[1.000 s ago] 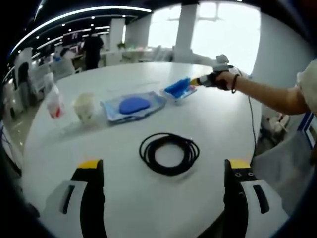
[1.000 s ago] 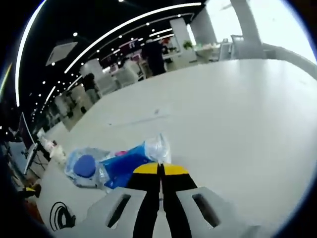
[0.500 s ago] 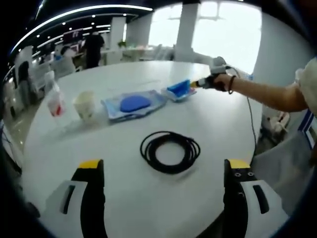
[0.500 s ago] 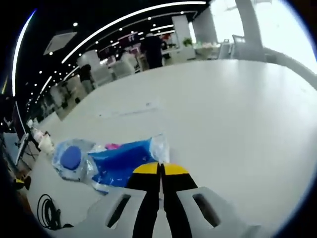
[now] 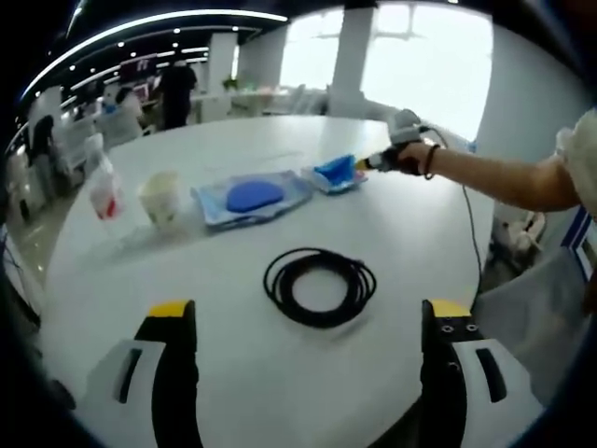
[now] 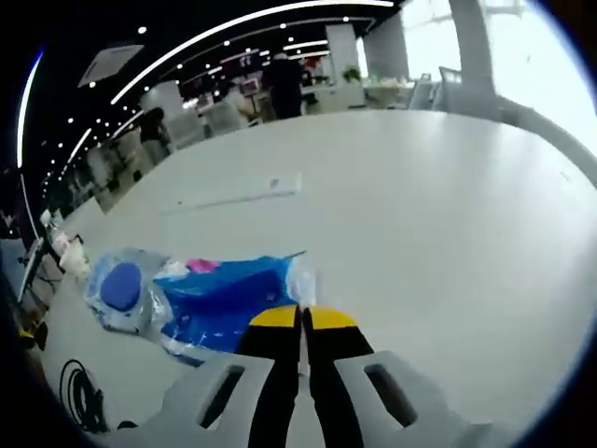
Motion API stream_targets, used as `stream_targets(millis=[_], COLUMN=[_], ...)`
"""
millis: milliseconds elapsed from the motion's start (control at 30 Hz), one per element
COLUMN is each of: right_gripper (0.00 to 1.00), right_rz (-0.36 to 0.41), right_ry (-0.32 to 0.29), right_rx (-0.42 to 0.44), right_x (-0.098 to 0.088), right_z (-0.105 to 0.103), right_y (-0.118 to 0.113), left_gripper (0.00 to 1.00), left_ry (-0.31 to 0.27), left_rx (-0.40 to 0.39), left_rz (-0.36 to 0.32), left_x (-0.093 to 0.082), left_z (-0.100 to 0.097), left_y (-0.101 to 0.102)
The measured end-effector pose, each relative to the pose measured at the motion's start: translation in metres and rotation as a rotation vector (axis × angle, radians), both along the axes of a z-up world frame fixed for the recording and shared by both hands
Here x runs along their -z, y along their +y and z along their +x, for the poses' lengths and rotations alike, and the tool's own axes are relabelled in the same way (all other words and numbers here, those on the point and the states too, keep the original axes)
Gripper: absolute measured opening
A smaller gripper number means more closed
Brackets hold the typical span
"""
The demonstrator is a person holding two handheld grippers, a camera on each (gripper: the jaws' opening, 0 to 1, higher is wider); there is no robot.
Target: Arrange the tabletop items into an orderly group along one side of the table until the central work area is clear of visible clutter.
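Left gripper view: one round white table (image 5: 392, 243), bearing five things. One coil of black cable (image 5: 320, 287) near the near edge, just ahead of the left gripper (image 5: 306, 313), jaws spread wide apart with nothing between them. Toward the far edge, one row: one clear bottle (image 5: 103, 187) with red on its label at the left edge, one pale cup (image 5: 159, 199) beside it, one flat clear packet with a blue disc (image 5: 252, 197), then one blue pouch (image 5: 336, 172) touching that packet's right end. One hand (image 5: 417, 158) reaching over the right edge with the right gripper (image 5: 366, 163), tips at the pouch.

Right gripper view: right gripper (image 6: 300, 319) with yellow-tipped jaws pressed together on the clear end of the blue pouch (image 6: 224, 297). Disc packet (image 6: 121, 291) just left of it, cable coil (image 6: 79, 409) near the table (image 6: 420, 215) edge at lower left.
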State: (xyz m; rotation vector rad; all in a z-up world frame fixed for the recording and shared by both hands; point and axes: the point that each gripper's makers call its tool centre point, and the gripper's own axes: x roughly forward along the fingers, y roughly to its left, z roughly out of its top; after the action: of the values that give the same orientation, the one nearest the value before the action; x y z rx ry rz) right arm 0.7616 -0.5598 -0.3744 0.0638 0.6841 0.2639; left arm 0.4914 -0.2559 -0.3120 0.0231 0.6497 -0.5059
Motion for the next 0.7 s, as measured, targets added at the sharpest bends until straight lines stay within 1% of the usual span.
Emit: stream_targets(millis=[67,133,167,267,333,533,633,700], right_gripper=[0.03,0.03,0.04,0.07,0.11,0.26,0.36,0.45], right_rz=[-0.009,-0.028,-0.026,-0.002,0.001,-0.007,0.011,0.002], right_ry=[0.01,0.015,0.019,0.017,0.018,-0.002,-0.015,-0.021], right_rx=[0.008,-0.002,-0.02,-0.012,-0.016,-0.007,-0.023,-0.029], right_x=[0.002,0.004,0.004,0.004,0.003,-0.004,-0.012,-0.014], right_z=[-0.001,-0.002,-0.003,-0.002,-0.002,-0.001,-0.005,-0.007], right_y=[-0.001,-0.001,0.001,0.003,0.004,0.0,0.003,0.004], left_gripper=[0.98,0.98,0.98,0.98,0.98,0.99,0.99,0.99], left_ry=[-0.004,-0.006,-0.008,-0.012,-0.009,-0.012,-0.019,-0.02], left_rx=[0.001,0.003,0.004,0.005,0.006,0.009,0.009,0.007], left_rz=[-0.001,-0.002,-0.003,-0.003,-0.002,-0.004,-0.003,-0.005], left_x=[-0.001,-0.002,-0.002,-0.003,-0.003,-0.003,-0.005,-0.005], left_z=[0.0,0.001,0.001,0.001,0.001,0.001,0.001,0.001], left_y=[0.0,-0.001,-0.001,-0.001,-0.001,-0.003,-0.003,-0.003])
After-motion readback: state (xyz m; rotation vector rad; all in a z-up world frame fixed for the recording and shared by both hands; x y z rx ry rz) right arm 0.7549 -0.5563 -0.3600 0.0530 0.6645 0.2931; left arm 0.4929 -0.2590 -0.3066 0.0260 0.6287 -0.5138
